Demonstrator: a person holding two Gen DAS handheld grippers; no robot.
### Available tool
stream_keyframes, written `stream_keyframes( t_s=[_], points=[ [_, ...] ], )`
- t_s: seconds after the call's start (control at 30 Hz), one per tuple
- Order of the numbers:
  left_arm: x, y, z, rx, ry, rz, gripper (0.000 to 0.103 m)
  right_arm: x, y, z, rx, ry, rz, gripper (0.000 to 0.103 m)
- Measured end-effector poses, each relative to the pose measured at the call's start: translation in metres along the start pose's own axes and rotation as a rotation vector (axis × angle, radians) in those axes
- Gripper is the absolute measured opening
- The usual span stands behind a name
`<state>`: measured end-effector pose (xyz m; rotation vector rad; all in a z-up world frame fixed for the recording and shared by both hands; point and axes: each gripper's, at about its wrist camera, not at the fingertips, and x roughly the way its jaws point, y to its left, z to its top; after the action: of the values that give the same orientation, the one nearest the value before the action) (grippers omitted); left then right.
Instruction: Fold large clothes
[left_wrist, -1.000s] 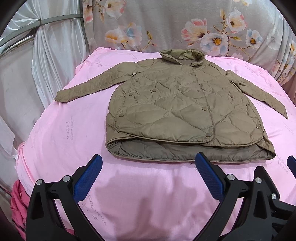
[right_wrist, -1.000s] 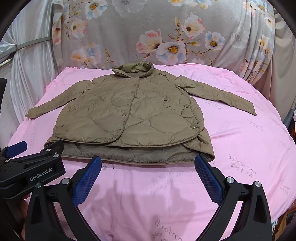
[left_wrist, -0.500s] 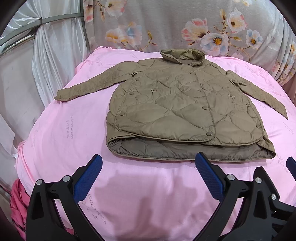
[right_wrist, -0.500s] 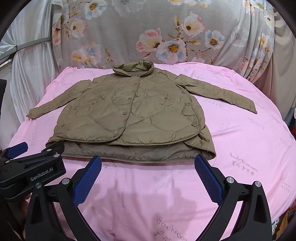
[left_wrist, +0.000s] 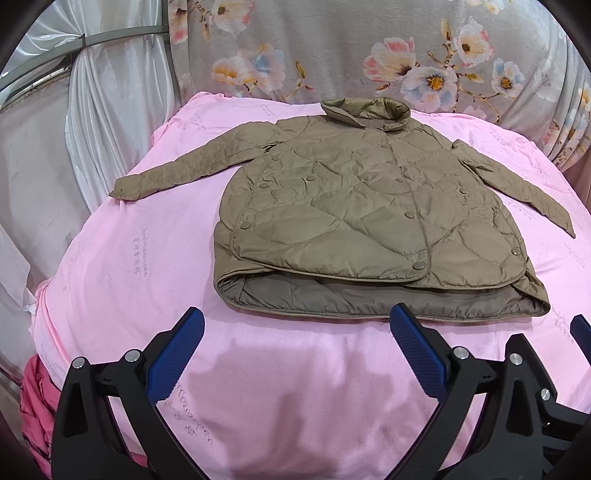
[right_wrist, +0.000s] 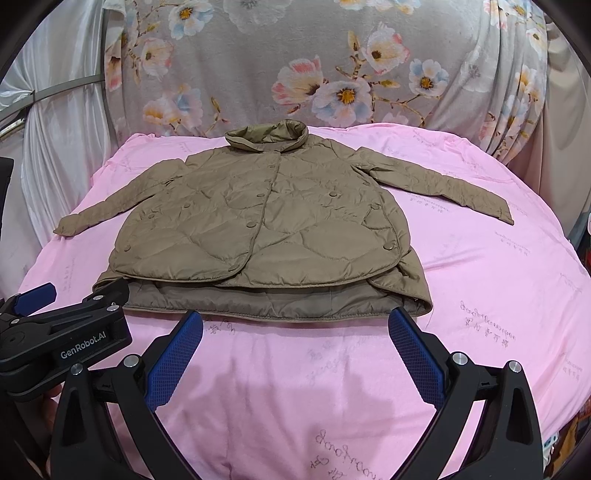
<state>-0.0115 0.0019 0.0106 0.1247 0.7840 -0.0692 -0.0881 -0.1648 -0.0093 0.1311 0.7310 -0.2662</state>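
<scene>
From the left wrist, the left claw is spread wide and empty just short of the quilted jacket, which lies face up on the pink sheet, collar far, hem nearest, its left sleeve trailing off to the left. From the right wrist, the right claw is likewise apart (nothing between its pads), hem straight ahead and the right sleeve reaching right, so each claw looks nearer its own sleeve.
</scene>
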Motion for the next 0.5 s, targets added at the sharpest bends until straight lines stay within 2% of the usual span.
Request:
stream_keyframes(
  t_s=[0.33,0.5],
  points=[
    [0.0,0.001,-0.001,-0.001,0.001,0.0,0.098,0.0047,-0.002,0.0026,0.002,0.001,0.001,0.098],
    [0.0026,0.0023,-0.0058,-0.001,0.006,0.001,0.098,0.0011,0.0037,-0.0067,0.003,0.007,0.002,0.098]
  ],
)
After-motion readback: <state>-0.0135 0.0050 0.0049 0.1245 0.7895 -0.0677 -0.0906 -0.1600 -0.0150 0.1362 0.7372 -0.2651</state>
